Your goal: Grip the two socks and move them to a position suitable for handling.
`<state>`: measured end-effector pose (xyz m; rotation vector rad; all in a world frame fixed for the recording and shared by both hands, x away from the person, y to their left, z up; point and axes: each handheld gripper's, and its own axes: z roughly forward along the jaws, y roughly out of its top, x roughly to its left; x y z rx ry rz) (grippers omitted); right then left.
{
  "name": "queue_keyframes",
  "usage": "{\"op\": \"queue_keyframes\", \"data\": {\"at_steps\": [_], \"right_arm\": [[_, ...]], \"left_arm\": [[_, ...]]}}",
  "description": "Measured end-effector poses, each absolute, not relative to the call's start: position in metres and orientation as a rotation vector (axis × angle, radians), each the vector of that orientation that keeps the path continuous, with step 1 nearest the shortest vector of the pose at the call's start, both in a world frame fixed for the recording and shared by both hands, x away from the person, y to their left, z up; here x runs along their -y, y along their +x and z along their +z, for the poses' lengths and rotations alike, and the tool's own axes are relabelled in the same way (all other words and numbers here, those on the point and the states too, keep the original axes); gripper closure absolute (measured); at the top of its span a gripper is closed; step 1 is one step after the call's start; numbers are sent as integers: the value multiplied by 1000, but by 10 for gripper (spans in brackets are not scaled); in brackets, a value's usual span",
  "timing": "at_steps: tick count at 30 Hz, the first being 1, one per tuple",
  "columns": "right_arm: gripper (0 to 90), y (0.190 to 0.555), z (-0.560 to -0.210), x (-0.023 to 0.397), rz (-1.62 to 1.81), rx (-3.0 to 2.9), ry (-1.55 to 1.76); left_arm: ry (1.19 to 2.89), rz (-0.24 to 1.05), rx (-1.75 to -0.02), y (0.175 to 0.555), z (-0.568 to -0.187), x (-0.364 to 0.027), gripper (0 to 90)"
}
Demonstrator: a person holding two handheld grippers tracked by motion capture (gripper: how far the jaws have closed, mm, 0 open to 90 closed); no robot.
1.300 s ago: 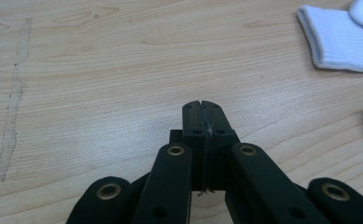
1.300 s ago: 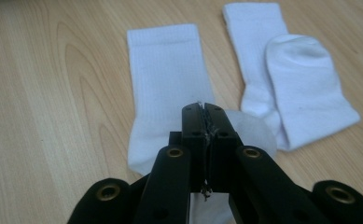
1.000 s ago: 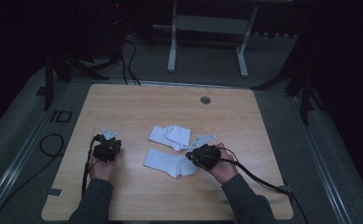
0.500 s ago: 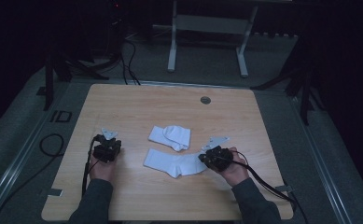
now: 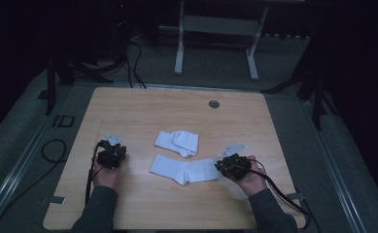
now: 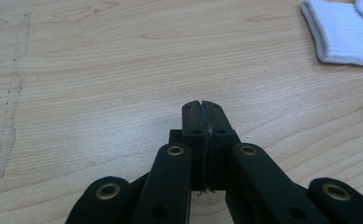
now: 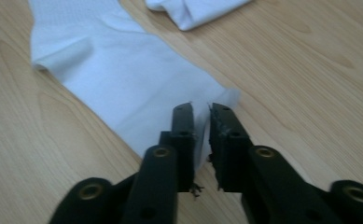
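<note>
2 white socks [image 5: 184, 156]; left claw [image 6: 201, 108] together, right claw [image 7: 200, 110] apparently just parting.

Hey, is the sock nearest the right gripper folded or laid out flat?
Laid out flat: the near sock lies stretched lengthwise on the table, its end by the right gripper.

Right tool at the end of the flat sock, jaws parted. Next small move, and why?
Probably lift the right tool clear of the flat sock. Its jaws have just been opening; the sock's end lies between them, unpinched and stretched flat on the table. The left tool sits shut on bare wood, so the folded sock likely comes next.
</note>
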<state>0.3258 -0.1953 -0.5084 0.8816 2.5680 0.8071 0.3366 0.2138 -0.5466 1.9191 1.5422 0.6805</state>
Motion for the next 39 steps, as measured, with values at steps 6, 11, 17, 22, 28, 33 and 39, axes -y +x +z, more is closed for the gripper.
{"op": "queue_keyframes", "data": {"at_steps": [6,11,17,22,28,33,39], "right_arm": [[674,326,-499,209,830,-2520,915],[655,330,-495,210,831,-2519,913],[839,331,-501,196,810,-2562,853],[896,331,-517,175,783,-2623,800],[896,333,-533,150,777,-2683,753],[897,330,-542,140,769,-2727,690],[891,322,-539,136,729,-2783,588]], "left_arm": [[1928,678,-1541,337,-547,-213,889],[1929,677,-1543,337,-547,-213,887],[1929,677,-1540,337,-547,-213,887],[1928,675,-1541,337,-548,-213,887],[1929,678,-1540,337,-547,-213,887],[1927,679,-1541,337,-548,-213,886],[1930,675,-1543,337,-548,-213,885]]}}
